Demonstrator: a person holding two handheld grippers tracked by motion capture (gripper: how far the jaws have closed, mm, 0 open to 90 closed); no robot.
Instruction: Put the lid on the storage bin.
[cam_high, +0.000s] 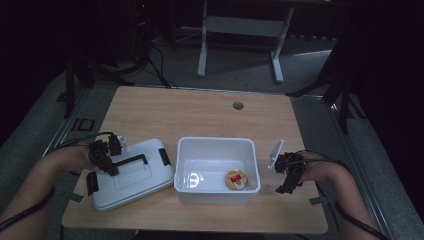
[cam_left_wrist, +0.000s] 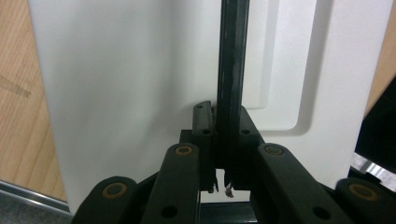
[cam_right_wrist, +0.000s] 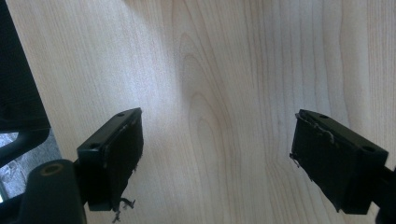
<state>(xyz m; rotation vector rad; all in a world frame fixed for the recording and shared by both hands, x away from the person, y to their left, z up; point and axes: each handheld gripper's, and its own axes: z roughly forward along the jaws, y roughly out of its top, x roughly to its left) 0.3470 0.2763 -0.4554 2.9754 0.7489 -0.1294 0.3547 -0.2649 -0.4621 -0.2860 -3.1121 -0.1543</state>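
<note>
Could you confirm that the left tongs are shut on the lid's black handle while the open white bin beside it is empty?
Not quite: the white bin holds a small round tin, as the high view shows. The left tongs are indeed shut on the lid's black handle.

Wooden table (cam_high: 200, 112), white lid (cam_high: 131, 175), white bin (cam_high: 216, 170)

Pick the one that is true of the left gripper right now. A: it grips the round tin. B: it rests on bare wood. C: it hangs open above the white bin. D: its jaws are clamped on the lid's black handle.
D: in the left gripper view the left gripper has its jaws shut on the black handle of the white lid.
</note>
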